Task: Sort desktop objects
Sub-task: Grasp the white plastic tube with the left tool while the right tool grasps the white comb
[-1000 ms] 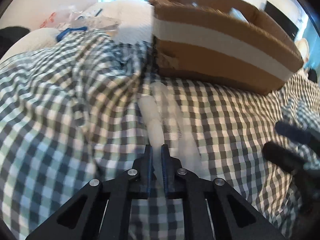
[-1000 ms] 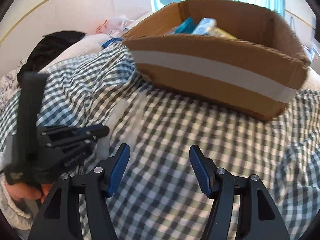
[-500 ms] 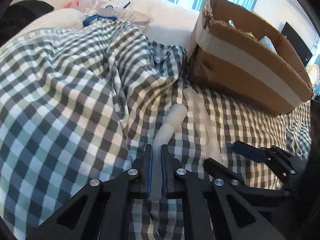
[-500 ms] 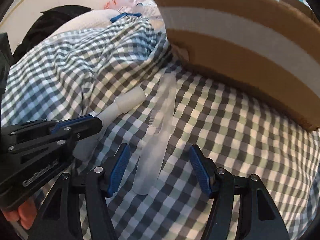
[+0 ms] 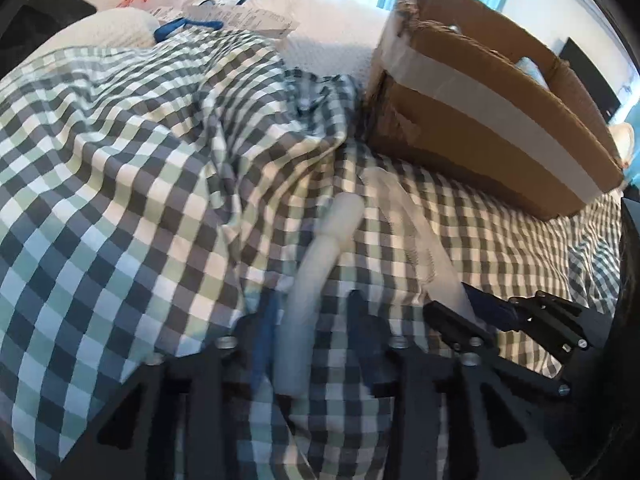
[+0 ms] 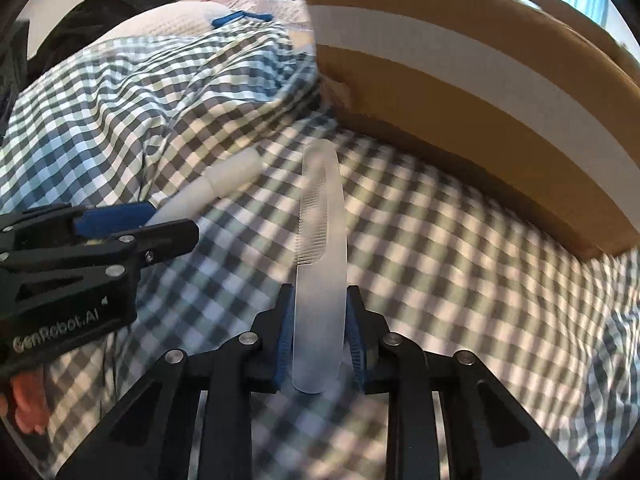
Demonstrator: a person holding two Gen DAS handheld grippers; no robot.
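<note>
A white pen-like tube (image 5: 320, 256) lies on the checked cloth (image 5: 120, 200) between my left gripper's (image 5: 312, 328) jaws. They are opening, and a gap shows on the tube's right side. Beside it lies a frosted clear comb (image 6: 320, 240). My right gripper (image 6: 320, 340) is closing on the comb's near end, with both blue pads (image 6: 284, 340) against its sides. In the right wrist view the left gripper (image 6: 136, 226) stands at the left, around the tube (image 6: 224, 184). The left wrist view shows the right gripper (image 5: 476, 316) at the comb (image 5: 416, 232).
A brown cardboard box (image 6: 460, 92) with a white tape band stands just behind the comb, with items inside. The cloth bunches into folds at the left (image 6: 120, 100). Behind it are a white blanket (image 5: 320, 8), a blue item (image 5: 188, 26), plastic bags and something black (image 6: 100, 12).
My left gripper's jaws have parted from the white tube they were shut on. My right gripper has come down over the comb and narrowed from wide open onto it.
</note>
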